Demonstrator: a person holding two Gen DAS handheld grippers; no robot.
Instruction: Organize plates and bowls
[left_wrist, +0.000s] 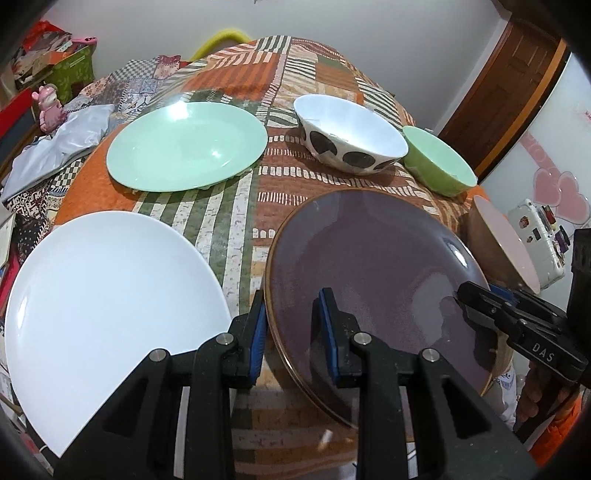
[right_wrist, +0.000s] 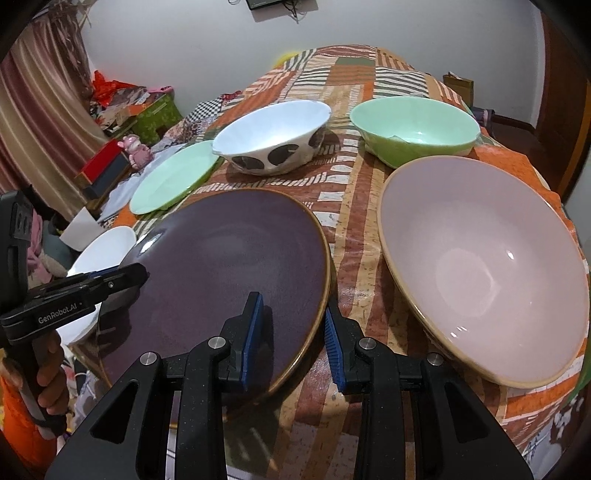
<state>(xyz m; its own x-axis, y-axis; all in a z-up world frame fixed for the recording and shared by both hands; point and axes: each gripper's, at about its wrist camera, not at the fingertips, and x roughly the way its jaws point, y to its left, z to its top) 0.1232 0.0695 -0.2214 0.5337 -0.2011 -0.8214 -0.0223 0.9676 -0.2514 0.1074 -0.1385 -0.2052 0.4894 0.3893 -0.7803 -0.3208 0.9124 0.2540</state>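
Both wrist views: purple plate (left_wrist: 369, 266) close.

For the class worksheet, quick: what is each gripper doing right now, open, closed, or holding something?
Left gripper: closed on the left rim of the purple plate.
Right gripper: closed on the same plate's right rim.

On the table (left_wrist: 236, 206) the middle plate (left_wrist: 369, 266) is nearest, with the left plate (left_wrist: 110, 295) beside it and the large bowl (right_wrist: 487, 266) to its right. Behind them (toward the wall) stand the far plate (left_wrist: 184, 147), the middle bowl (left_wrist: 351, 133), and rightmost the small bowl (left_wrist: 439, 166).
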